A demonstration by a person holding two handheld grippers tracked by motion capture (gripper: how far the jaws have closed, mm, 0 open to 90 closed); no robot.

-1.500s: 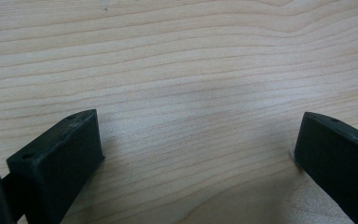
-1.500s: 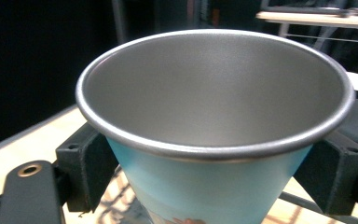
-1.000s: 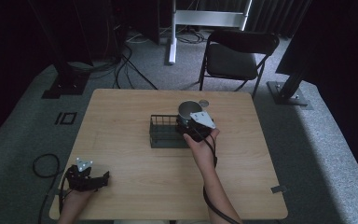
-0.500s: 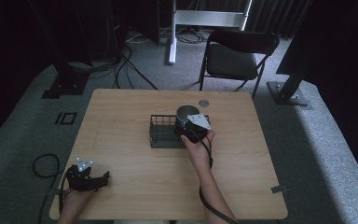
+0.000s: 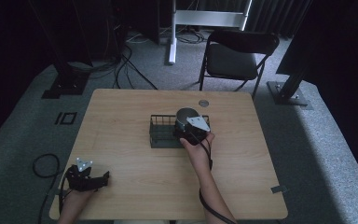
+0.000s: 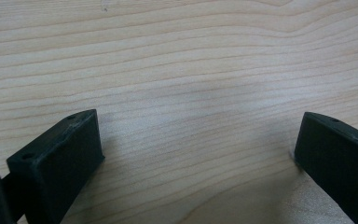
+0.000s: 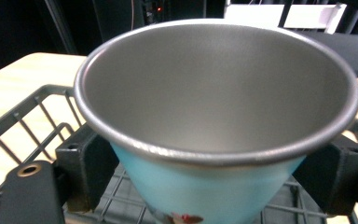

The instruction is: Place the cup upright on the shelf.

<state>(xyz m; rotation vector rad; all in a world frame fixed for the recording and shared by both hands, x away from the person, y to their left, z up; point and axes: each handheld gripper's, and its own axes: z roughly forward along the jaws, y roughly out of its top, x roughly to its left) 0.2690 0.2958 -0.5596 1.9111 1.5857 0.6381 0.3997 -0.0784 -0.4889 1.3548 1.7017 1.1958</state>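
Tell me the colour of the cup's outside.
Light blue, with a small red mark low down; the cup shows it best in the right gripper view.

One cup [image 7: 214, 116], one wire basket [image 5: 161, 132], one table [image 5: 135, 163], one chair [image 5: 235, 58], two grippers.

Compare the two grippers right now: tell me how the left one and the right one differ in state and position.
The left gripper is open with nothing but bare table between its jaws, while the right gripper is shut on a light-blue metal cup. The left gripper sits at the table's near left corner; the right gripper is at the middle, holding the cup over a dark wire basket. Both are hand-held, with black jaws and a grey three-cornered plate on top.
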